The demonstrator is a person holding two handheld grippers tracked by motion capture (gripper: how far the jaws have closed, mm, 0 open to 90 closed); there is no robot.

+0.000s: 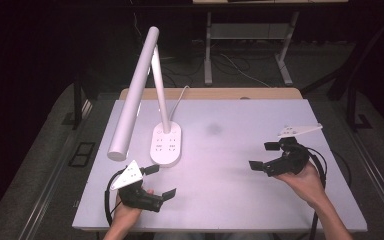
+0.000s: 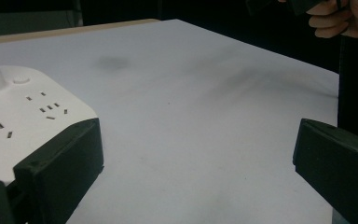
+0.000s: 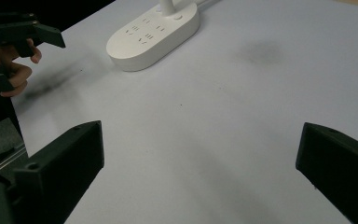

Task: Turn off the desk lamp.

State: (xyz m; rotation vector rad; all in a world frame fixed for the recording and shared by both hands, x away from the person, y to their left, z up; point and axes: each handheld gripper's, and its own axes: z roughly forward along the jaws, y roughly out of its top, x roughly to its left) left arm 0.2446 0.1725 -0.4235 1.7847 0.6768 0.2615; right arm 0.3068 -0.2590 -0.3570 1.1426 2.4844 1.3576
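Left tool [image 1: 159, 181] is hovering wide open, empty, lamp base [image 1: 166, 144] at its 12 o'clock (nearest thing). Right tool [image 1: 266, 155] is idling open, empty. Approach the base low, jaws straddling its rim.

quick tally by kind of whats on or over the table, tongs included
desk lamp with socket base: 1
tongs: 2, left tongs and right tongs, both open and empty
dark smudge on the table: 1
total: 4

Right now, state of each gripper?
Left gripper: open, holding nothing, beside the white oval lamp base with sockets.
Right gripper: open, holding nothing, above the white table.
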